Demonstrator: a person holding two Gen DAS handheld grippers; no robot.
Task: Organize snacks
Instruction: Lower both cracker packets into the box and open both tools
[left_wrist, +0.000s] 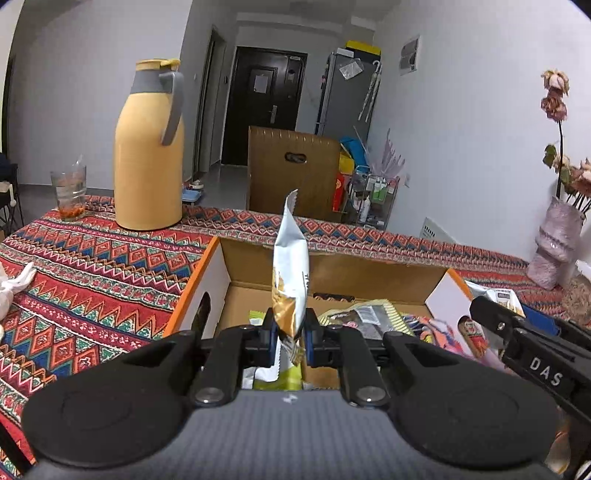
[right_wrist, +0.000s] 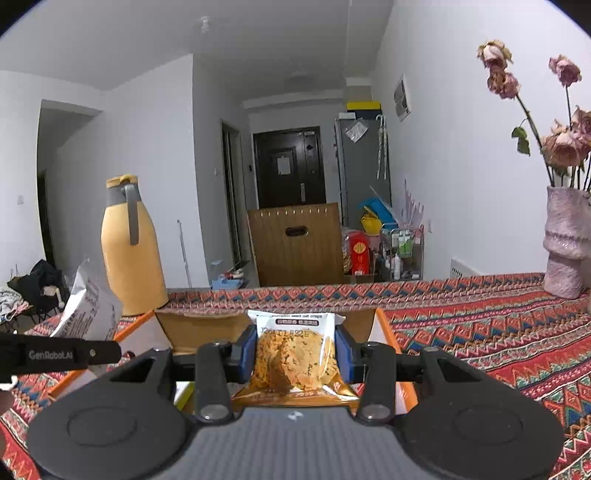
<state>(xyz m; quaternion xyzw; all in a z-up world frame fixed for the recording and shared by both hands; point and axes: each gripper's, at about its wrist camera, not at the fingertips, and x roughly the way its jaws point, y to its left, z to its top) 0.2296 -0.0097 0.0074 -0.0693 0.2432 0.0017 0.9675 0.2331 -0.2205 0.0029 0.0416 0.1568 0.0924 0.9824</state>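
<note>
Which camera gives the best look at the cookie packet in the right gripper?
The right wrist view: the cookie packet faces the lens, clamped in the right gripper. The left wrist view shows only a blurred edge of it.

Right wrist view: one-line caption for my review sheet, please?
Right gripper clamps a clear oat crisp packet above the open cardboard box on the patterned tablecloth.

Snack packet (left_wrist: 290, 284) upright above cardboard box (left_wrist: 332, 269)
</note>
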